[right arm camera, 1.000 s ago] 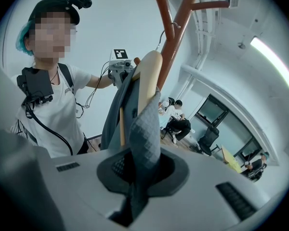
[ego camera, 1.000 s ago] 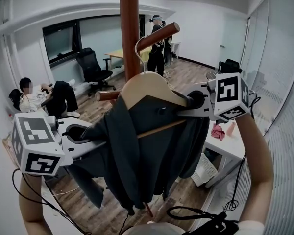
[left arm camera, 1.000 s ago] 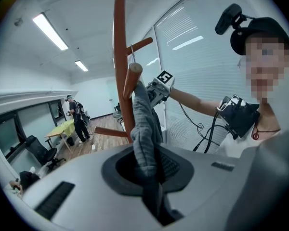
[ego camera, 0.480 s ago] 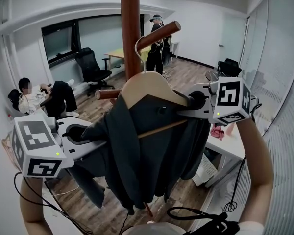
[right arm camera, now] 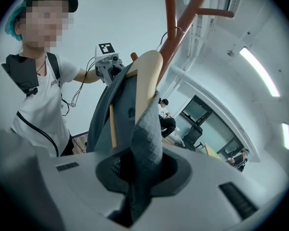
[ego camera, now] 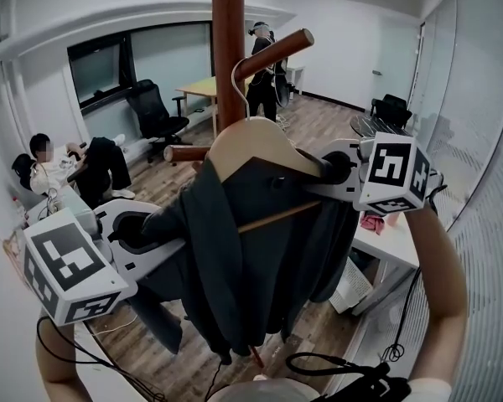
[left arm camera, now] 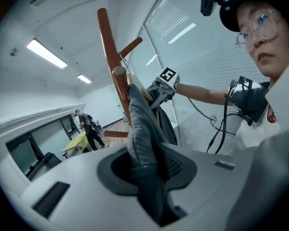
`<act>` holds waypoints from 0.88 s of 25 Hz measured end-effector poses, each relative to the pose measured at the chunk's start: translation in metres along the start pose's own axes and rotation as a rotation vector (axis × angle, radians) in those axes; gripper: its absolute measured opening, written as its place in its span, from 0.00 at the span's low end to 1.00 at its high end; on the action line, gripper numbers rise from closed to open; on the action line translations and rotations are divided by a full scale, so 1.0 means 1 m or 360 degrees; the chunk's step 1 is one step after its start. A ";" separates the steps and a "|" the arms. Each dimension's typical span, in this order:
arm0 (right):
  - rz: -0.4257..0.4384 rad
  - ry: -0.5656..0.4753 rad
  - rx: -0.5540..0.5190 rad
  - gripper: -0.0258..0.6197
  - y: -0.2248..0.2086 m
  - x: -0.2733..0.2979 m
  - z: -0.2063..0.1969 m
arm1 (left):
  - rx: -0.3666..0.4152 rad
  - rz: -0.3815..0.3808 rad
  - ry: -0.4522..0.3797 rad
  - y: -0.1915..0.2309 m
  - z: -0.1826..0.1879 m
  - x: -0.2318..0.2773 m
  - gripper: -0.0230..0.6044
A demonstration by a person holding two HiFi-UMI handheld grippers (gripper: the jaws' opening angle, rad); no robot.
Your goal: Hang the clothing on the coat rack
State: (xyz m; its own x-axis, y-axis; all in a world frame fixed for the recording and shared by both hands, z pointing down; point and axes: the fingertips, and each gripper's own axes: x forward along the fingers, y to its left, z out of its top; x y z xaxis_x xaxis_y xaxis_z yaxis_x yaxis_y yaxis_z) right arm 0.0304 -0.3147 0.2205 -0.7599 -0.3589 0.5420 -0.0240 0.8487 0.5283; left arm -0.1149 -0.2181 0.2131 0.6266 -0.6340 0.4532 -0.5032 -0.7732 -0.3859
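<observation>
Rack: the coat rack (ego camera: 228, 57) is a reddish-brown wooden pole rising out of the top of the head view, with round pegs slanting off it.
People: a seated person (ego camera: 63, 166) is on the floor far to the left of the coat rack; a standing person (ego camera: 262, 69) is well behind it, partly hidden by a peg.
Chair: a black office chair (ego camera: 155, 111) stands behind and to the left of the coat rack, by the dark window.
Clothing: the dark grey garment (ego camera: 235, 258) drapes from the hanger straight in front of the coat rack, its folds hanging well below the lowest peg.
Hanger: the pale wooden hanger (ego camera: 260, 145) sits just in front of the pole, its shoulders sloping to either side.
Left tool: the left gripper (ego camera: 149, 229) is left of the coat rack. Its jaws have just been opening; a fold of the garment lies between them, with a dark gap beside the cloth.
Right tool: the right gripper (ego camera: 331, 170) is right of the coat rack at the hanger's end. Its jaws have just been opening a little; cloth stands between them, gaps on both sides.
Peg: the upper peg (ego camera: 272, 53) slants up to the right from the pole.
Hook: the hanger's metal hook (ego camera: 236, 82) curves over that peg, close to the pole.
</observation>
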 end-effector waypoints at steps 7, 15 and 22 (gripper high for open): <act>-0.0076 0.0022 -0.0024 0.17 -0.002 -0.002 0.002 | 0.0095 0.0070 0.0020 -0.006 0.001 -0.002 0.21; -0.0182 0.0032 -0.0047 0.25 -0.005 -0.008 0.005 | 0.0217 0.0157 0.0005 -0.006 0.005 -0.003 0.24; -0.0237 0.0040 -0.0050 0.27 -0.004 -0.014 0.006 | 0.0264 0.0230 -0.0118 -0.003 0.012 -0.009 0.34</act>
State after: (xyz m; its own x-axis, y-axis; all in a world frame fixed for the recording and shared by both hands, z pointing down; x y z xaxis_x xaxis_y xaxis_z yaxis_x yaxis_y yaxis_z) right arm 0.0366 -0.3108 0.2068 -0.7329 -0.4900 0.4719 -0.1148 0.7728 0.6242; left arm -0.1119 -0.2102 0.2011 0.6002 -0.7306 0.3255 -0.4903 -0.6576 -0.5720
